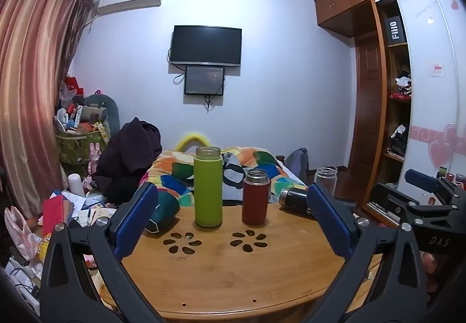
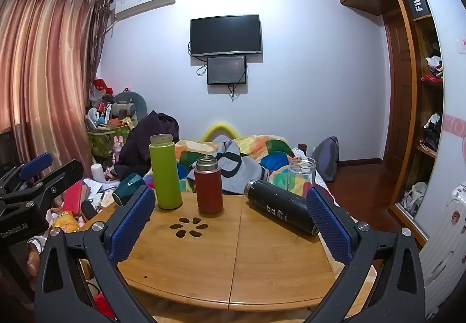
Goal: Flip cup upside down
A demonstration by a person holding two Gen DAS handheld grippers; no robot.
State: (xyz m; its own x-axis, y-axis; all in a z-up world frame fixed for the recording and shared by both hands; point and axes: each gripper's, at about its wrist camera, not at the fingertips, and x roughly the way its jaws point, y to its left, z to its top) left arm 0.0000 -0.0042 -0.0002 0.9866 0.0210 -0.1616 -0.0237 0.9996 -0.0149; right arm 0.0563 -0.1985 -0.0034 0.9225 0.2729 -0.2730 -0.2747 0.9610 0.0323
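Observation:
A wooden table (image 1: 221,273) (image 2: 233,259) holds several cups. A tall green cup (image 1: 208,187) (image 2: 165,173) and a shorter red cup (image 1: 255,197) (image 2: 208,186) stand upright, mouths open. A black cup (image 1: 294,200) (image 2: 279,207) lies on its side at the right. A teal cup (image 1: 164,212) (image 2: 128,184) lies on its side at the left edge. A clear glass cup (image 1: 325,178) (image 2: 301,174) stands upright at the far right. My left gripper (image 1: 233,224) is open and empty, short of the cups. My right gripper (image 2: 231,224) is open and empty, its right pad (image 2: 329,228) near the black cup's base.
Flower-shaped cutouts (image 1: 182,241) (image 2: 189,226) pierce the tabletop. A bed with a colourful quilt (image 1: 233,165) lies behind the table. Clutter (image 1: 72,206) covers the floor at left. A wardrobe (image 1: 393,89) stands at right. Each gripper shows at the edge of the other's view.

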